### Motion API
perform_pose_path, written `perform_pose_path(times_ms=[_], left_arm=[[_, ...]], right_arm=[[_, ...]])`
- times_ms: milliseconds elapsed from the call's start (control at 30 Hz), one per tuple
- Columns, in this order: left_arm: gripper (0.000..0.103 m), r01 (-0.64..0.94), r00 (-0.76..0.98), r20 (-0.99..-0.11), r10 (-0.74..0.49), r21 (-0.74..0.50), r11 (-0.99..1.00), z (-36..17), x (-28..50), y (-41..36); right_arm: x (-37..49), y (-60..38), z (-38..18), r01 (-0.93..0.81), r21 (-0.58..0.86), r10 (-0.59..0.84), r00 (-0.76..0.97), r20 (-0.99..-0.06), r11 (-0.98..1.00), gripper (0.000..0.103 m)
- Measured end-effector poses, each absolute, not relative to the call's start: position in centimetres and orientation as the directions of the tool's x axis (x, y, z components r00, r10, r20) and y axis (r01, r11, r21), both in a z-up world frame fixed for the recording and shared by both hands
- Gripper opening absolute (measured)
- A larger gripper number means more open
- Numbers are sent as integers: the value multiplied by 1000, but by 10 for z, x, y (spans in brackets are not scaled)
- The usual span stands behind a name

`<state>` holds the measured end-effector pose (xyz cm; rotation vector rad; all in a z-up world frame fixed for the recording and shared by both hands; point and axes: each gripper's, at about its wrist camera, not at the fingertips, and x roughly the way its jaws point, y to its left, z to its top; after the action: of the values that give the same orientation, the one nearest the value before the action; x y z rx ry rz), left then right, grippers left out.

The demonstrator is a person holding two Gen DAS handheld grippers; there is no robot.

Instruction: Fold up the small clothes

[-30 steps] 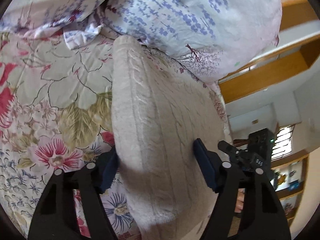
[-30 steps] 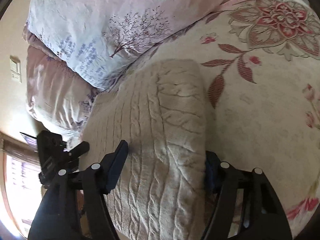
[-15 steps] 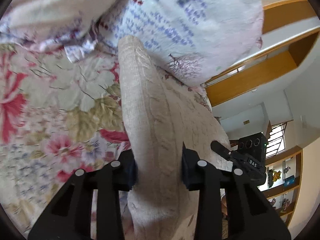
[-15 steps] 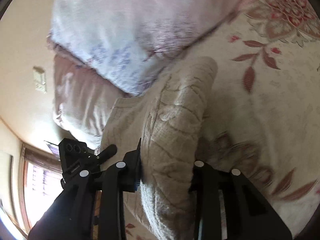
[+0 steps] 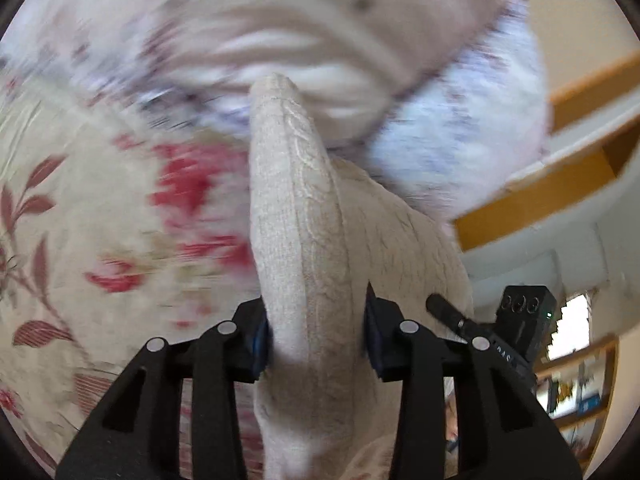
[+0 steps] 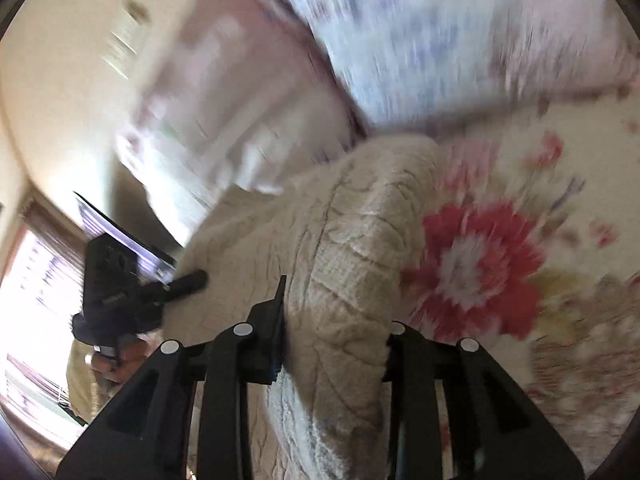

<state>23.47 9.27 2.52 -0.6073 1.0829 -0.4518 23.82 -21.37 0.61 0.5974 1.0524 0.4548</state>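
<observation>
A cream cable-knit sweater (image 5: 296,216) is lifted off a floral bedspread (image 5: 80,208). My left gripper (image 5: 316,336) is shut on one thick fold of it, which stands up between the fingers. The sweater also fills the middle of the right wrist view (image 6: 344,248), where my right gripper (image 6: 336,340) is shut on another bunched edge. Each gripper shows in the other's view, on the far side of the sweater: the right one in the left wrist view (image 5: 516,320) and the left one in the right wrist view (image 6: 120,280). Both views are motion-blurred.
Pale pillows with lilac print (image 5: 460,120) lie just beyond the sweater, also in the right wrist view (image 6: 460,40). The bedspread (image 6: 520,280) spreads out beside it. Wooden shelving (image 5: 560,184) and a bright window (image 6: 28,280) are at the room's edges.
Both grippers went from open around the sweater to shut on its folds. They have since lifted and swung it toward the pillows; the background now blurs.
</observation>
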Motion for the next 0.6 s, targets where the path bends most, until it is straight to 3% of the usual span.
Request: perform_pose_path(times_ms=[33,67,100,267,500,533,600], left_arm=[[44,4,395,-701,-593,-645,765,11,237,98],[46,-9,394,-692,-605,-662,750,3,239,101],[46,-16,403,-663,-631,-694,720,-3,237,106],[47,23,467,-638,-612,-683,730,10,222,124],[59,180,617,-615,-491,-497,849,61,176,107],[59,203,618,-615,-491,-478,855,63,171,102],[59,238,616,-626,-478,-430,871,64,165,88]], right_arm=[[244,-211,-9,-22,627,580,407,-705,778,34],[245,-214,-13,-16,648,597,407,-691,761,44],[246,-218,-14,-7,665,612,398,-684,747,45],[241,-247,7,5,693,618,448,-646,721,47],[270,-254,-1,80,713,614,447,-650,697,48],[274,-251,-4,83,710,610,449,-653,699,47],[277,-244,4,50,671,562,502,-658,740,13]])
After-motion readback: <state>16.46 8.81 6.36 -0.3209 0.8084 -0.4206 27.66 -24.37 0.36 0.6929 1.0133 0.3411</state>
